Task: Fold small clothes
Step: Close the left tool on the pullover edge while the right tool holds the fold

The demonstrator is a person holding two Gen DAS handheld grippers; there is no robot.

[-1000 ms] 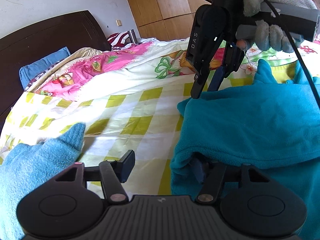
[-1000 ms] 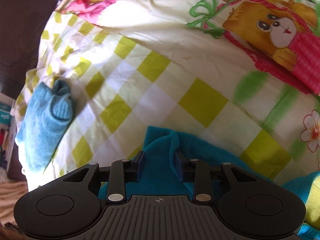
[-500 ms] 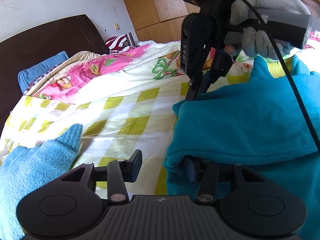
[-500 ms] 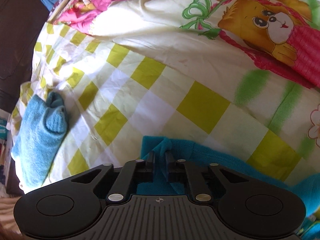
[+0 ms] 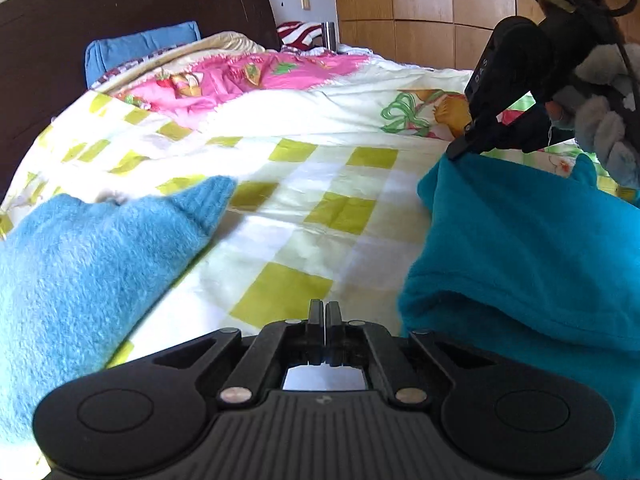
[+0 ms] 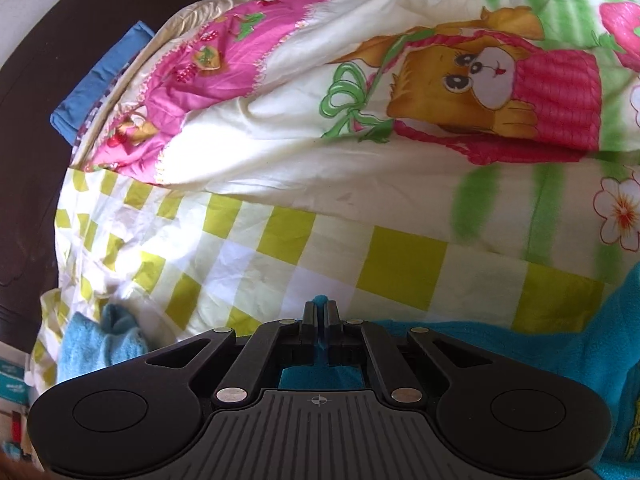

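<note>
Change since earlier frames: my left tongs [image 5: 324, 312], spread wide half a second ago with one finger under the teal hem, are now closed on nothing; my right tongs [image 6: 320, 314], then narrowing on a ridge of fleece, are now fully clamped on it.

Left tongs: fingers pressed together, nothing between them, over bare checked bedspread [image 5: 332, 184]; the teal fleece garment [image 5: 532, 240] lies just beside them at 3 o'clock in the left wrist view.

Right tongs: closed on a pinch of the teal fleece garment [image 6: 500, 340]; a sliver of teal shows between the pads. In the left wrist view they bite the garment's far corner at 1 o'clock, carried by a gloved hand [image 5: 600, 120].

Task item: the garment rests on the bed, doubled on itself along its near edge, filling 3 to 5 o'clock of the left view.

Other cloth: a light blue knit piece [image 5: 88, 264] at 9 o'clock, well apart from the teal one, untouched.

Step in hand (judgement): mid-fold; only one corner is secured.

Next move (judgement): I should reopen the left tongs and take the near corner at 3 o'clock, so both corners travel together; dragging with one grip risks skewing the fold.

Containers: none in view; nothing is held in a basket or box.
</note>
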